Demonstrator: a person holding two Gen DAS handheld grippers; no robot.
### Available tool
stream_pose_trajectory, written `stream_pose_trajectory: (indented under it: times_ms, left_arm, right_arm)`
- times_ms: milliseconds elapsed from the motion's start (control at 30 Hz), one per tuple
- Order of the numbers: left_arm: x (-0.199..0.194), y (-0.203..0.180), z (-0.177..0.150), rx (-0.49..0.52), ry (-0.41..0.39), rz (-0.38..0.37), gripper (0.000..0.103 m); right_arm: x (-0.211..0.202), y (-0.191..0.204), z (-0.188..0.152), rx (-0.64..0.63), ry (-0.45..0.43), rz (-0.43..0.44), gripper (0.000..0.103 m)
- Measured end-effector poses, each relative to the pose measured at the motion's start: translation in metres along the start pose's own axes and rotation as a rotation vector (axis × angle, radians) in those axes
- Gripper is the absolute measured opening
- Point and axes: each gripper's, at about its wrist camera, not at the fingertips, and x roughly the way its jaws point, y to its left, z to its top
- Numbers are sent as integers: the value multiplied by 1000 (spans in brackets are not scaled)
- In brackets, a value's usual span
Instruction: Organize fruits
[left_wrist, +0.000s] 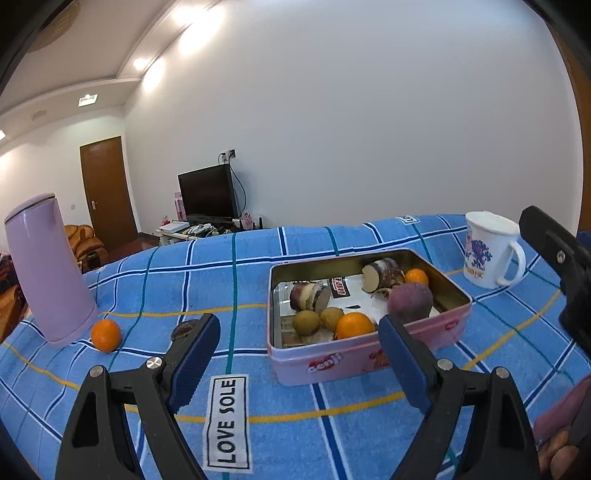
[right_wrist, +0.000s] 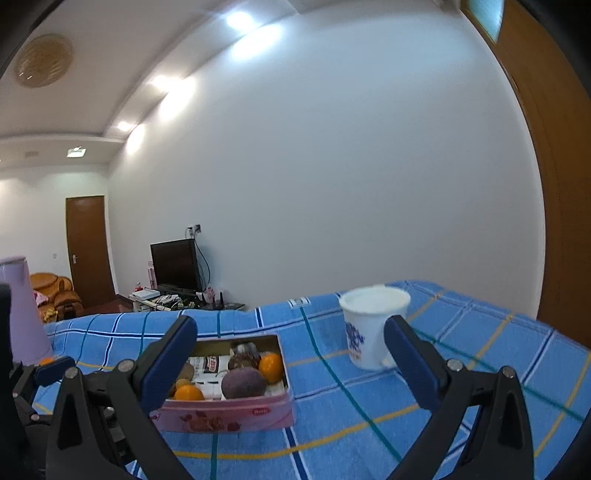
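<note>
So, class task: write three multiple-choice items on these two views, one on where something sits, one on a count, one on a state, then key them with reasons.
1. Where is the loose orange?
A. in the tin
B. on the cloth beside the lilac jug
C. in the mug

2. How many oranges lie in the pink tin?
A. two
B. none
C. five

3. How does the left tool stand?
A. shut on an orange
B. shut on the mug
C. open and empty

Key: B, it rests on the blue checked cloth by the lilac jug; A, one near the front wall, one at the back; C, its fingers stand wide apart with nothing between.
</note>
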Motion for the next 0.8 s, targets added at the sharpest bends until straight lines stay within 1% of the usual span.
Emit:
stream_pose_trajectory:
  times_ms: [167,300,400,500,600,700,800]
  left_arm:
    - [-6,4,-4,29,-7,0,89]
    - [-9,11,-5,44,-5,10,89]
    - [-11,17,-6,54,-13,26,89]
    - [-15,30,-8,40,-31,49,89]
    - [-16,43,-9,39,-45,77,89]
    - [-13,58,-9,46,-41,106,89]
    - [-8,76,-9,27,-23,116,89]
  right_arm:
    - [-2,-6,-4,73,49,-14,103]
    - [-3,5,-8,70,87,-11,103]
    - [-3,19,-13,61,125,-26,103]
    - [-2,28,-16,67,153,-33,103]
    - [0,39,-17,70,158,-32,103]
    - [2,54,-19,75,165,-34,103]
    - [4,68,-21,69,175,-25,103]
